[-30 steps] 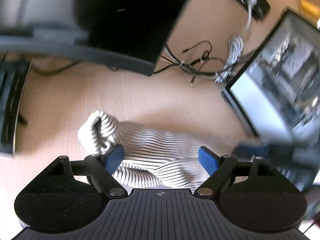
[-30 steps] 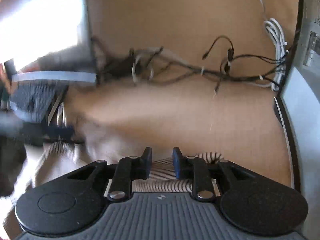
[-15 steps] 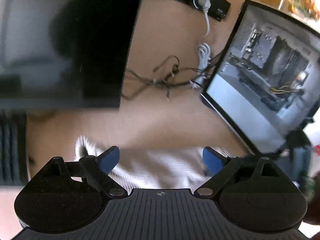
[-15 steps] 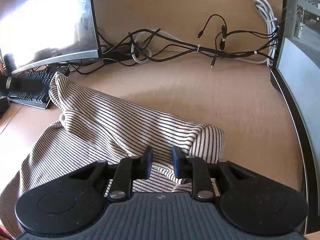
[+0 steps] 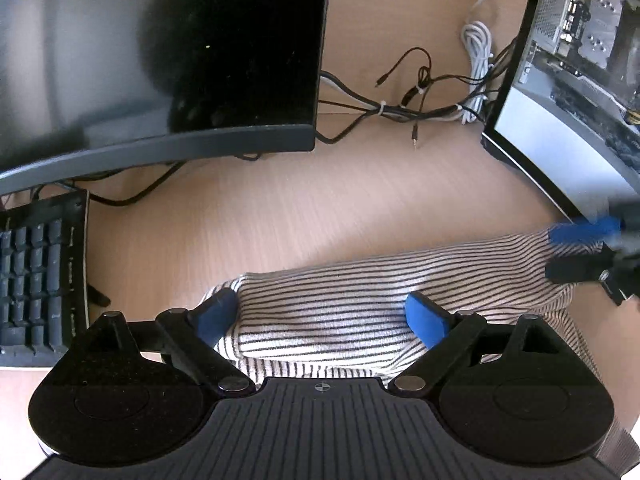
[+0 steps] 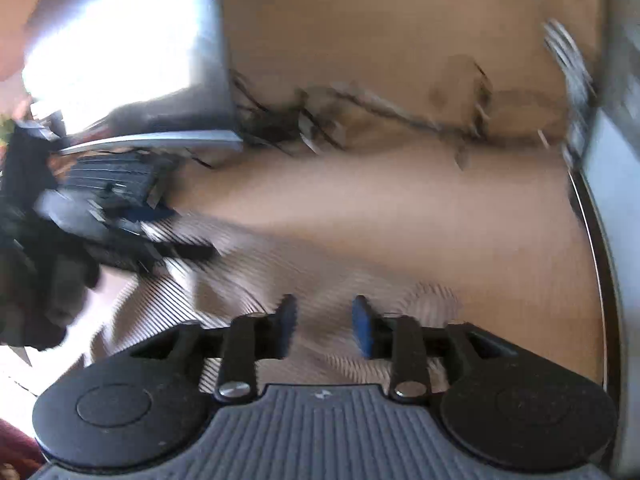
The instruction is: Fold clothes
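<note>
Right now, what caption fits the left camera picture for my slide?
Open left claw over a striped garment on a wooden desk, between monitor and keyboard.

Left wrist view sharp, daylit; fisheye bends monitor [image 5: 160,52] edges. Right wrist view heavily motion-blurred; blown-out glare upper left on monitor [image 6: 116,44]; striped cloth [image 6: 248,280] smeared.

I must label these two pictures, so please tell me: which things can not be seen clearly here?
- Striped garment, left wrist view: the near part is hidden under the left tongs; what kind of garment it is cannot be told.
- Right tongs, right wrist view: motion blur smears the cloth, so a grip cannot be judged.
- Keyboard, left wrist view: cut by the left edge.
- Cables, right wrist view: blurred.
</note>
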